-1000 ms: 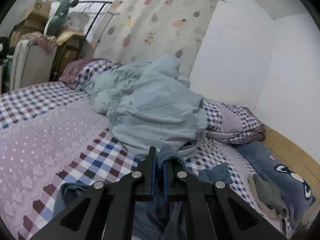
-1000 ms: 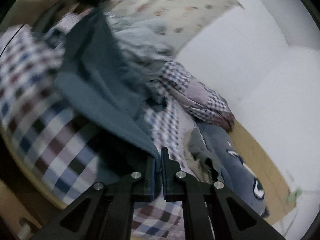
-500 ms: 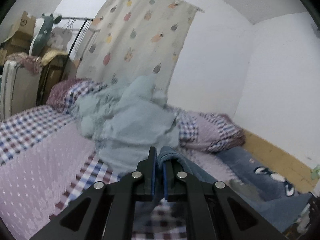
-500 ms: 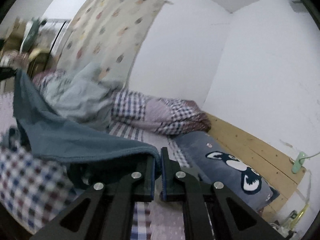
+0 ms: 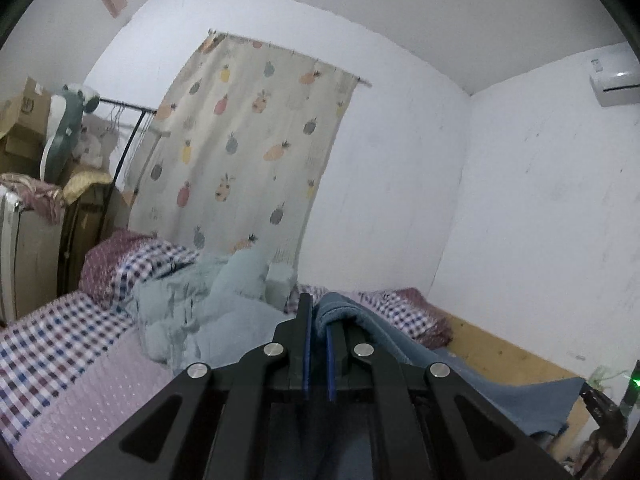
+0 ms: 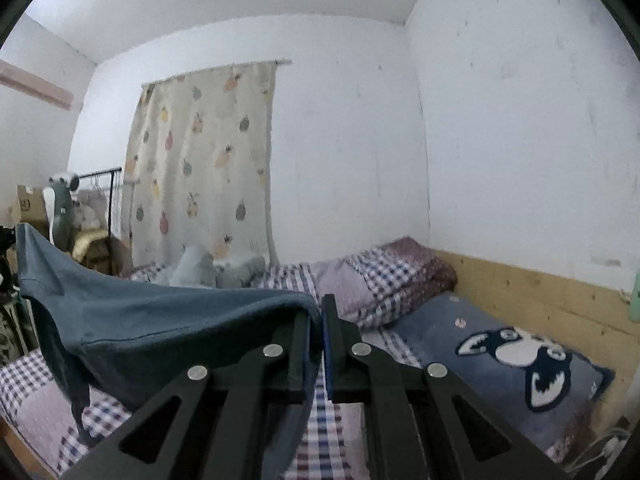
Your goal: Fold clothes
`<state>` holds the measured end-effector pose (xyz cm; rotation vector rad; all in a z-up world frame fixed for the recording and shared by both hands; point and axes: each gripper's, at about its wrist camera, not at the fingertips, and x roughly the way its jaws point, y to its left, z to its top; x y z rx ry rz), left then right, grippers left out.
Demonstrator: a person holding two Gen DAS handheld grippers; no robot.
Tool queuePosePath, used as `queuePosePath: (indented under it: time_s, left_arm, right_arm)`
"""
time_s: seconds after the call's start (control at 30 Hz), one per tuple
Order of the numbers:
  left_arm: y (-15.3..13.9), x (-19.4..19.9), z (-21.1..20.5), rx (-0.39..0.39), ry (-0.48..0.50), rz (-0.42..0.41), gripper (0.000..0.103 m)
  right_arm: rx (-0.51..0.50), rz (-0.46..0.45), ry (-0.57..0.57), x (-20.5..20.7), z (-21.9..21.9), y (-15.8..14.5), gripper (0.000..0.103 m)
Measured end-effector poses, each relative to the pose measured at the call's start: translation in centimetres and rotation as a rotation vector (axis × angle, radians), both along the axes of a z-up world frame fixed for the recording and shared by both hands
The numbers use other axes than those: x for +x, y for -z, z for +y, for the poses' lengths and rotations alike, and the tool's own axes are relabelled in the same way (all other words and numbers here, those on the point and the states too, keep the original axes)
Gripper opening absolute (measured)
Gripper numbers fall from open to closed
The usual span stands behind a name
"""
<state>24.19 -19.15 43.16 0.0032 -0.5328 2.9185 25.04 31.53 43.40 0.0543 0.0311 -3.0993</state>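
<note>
Both tongs, left [image 5: 317,322] & right [image 6: 317,318], pinch dusty-blue knit garment [image 6: 160,312], stretched above checked bed [image 6: 28,376]; next: lay flat.

One blue garment [image 6: 160,316] hangs between two grippers [image 5: 317,320] [image 6: 318,316]. One curtain [image 5: 244,152] and one dog-print pillow [image 6: 508,360] show.

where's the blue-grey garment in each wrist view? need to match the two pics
Left wrist: blue-grey garment at lower centre, pinched in the left tool, trailing down to the lower right.
Right wrist: same garment fills the lower left, pinched in the right tool, stretched away to the left edge.
Shared landmark: pineapple-print curtain on the back wall.
</note>
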Motion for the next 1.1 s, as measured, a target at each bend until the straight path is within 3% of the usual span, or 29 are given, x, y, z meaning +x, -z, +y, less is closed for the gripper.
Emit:
queuePosePath:
  time_s: [0.37,0.53,0.87,1.1]
  left_arm:
    - [-8.4,8.4,-1.9,0.039,0.066,0.083,0.004]
    - [-10.9,11.4,-2.4,0.058,0.127,0.075,0.004]
    - [-12.3,15.2,-3.9,0.136,0.201,0.042,0.004]
    - [-12.1,15.1,-3.7,0.112,0.184,0.025,0.004]
  right_arm:
    - [-0.002,0.165,-0.046,5.6,0.2,-9.0,0.004]
    - [0.021,0.225,-0.038,8.4,0.0,-11.9,0.004]
    - [0.057,0.331,-0.033,14.5,-0.3,-14.7,0.004]
    - [0.064,0.346,-0.012,14.2,-0.4,-15.6,0.004]
